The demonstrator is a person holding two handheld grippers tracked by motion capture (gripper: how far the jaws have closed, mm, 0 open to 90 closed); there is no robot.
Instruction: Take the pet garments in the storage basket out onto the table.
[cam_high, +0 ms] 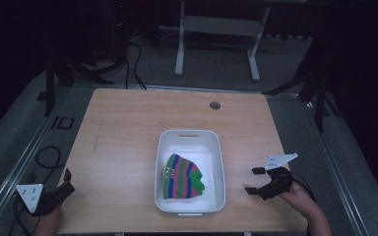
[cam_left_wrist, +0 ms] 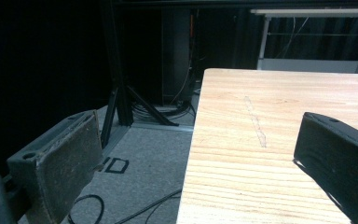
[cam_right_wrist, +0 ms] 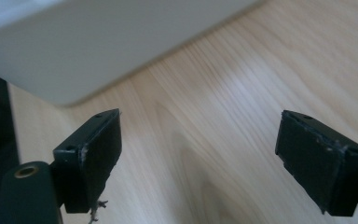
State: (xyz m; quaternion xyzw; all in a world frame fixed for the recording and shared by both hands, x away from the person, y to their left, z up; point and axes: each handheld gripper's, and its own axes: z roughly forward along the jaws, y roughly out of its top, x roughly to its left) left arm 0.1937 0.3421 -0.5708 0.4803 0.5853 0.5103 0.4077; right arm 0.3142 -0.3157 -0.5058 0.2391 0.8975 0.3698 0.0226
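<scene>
A white rectangular bin (cam_high: 190, 142) stands on the wooden table near its front middle. Inside it lies a folded knit piece (cam_high: 183, 176) striped green, pink and blue, in the near half. My right gripper (cam_high: 254, 180) rests low on the table to the bin's right, jaws wide apart and empty; the bin's outer wall (cam_right_wrist: 98, 42) fills the top of the right gripper view. My left gripper (cam_high: 69, 179) hovers at the table's front left corner, open, with one jaw over the table edge and the other over the floor (cam_left_wrist: 140, 154).
The wooden table (cam_high: 128, 128) has a round cable hole (cam_high: 214, 105) near its far edge. Cables (cam_high: 47, 157) lie on the grey floor at left. A white desk frame (cam_high: 216, 29) and black stands are beyond the table.
</scene>
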